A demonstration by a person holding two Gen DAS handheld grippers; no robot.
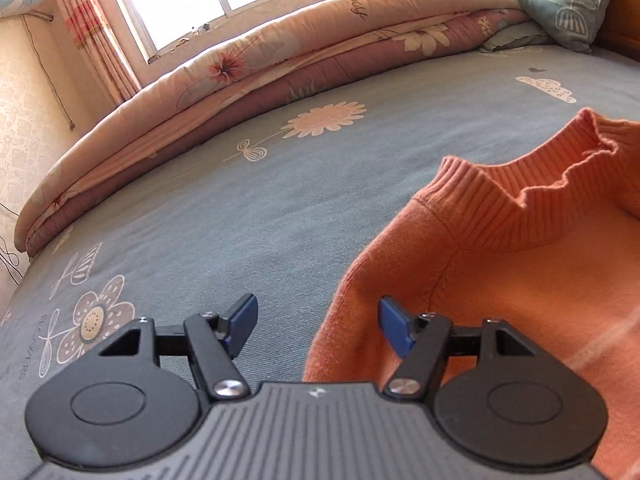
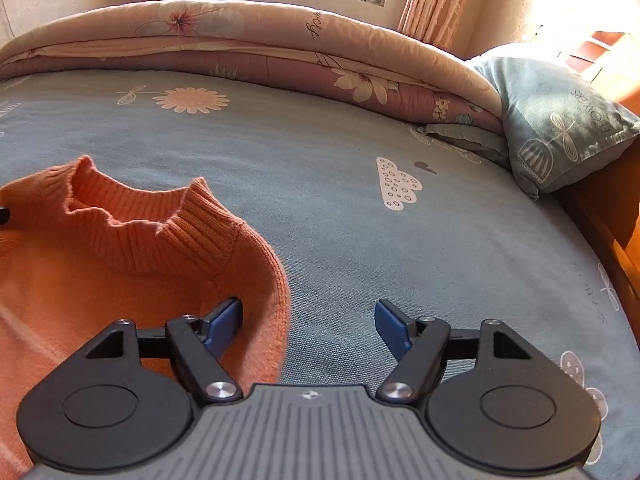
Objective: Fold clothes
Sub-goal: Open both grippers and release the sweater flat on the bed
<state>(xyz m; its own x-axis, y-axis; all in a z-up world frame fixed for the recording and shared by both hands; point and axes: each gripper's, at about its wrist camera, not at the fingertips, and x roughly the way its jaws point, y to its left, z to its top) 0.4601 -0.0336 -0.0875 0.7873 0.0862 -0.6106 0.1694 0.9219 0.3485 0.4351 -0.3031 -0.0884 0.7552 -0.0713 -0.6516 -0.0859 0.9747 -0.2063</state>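
Orange sweater (image 1: 520,248) lies on blue-grey flowered bed sheet (image 1: 248,208), ribbed collar toward 12 o'clock. Left gripper (image 1: 316,320) released, jaws apart, nothing between pads, sweater shoulder edge at its 3 o'clock. Right gripper (image 2: 308,324) released, straddling sweater's other shoulder edge, not pinching. Folded quilt (image 2: 240,40) at 12 o'clock; pillow (image 2: 560,120) at 2 o'clock.

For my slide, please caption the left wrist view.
Open left gripper at the orange sweater's shoulder on the bed.
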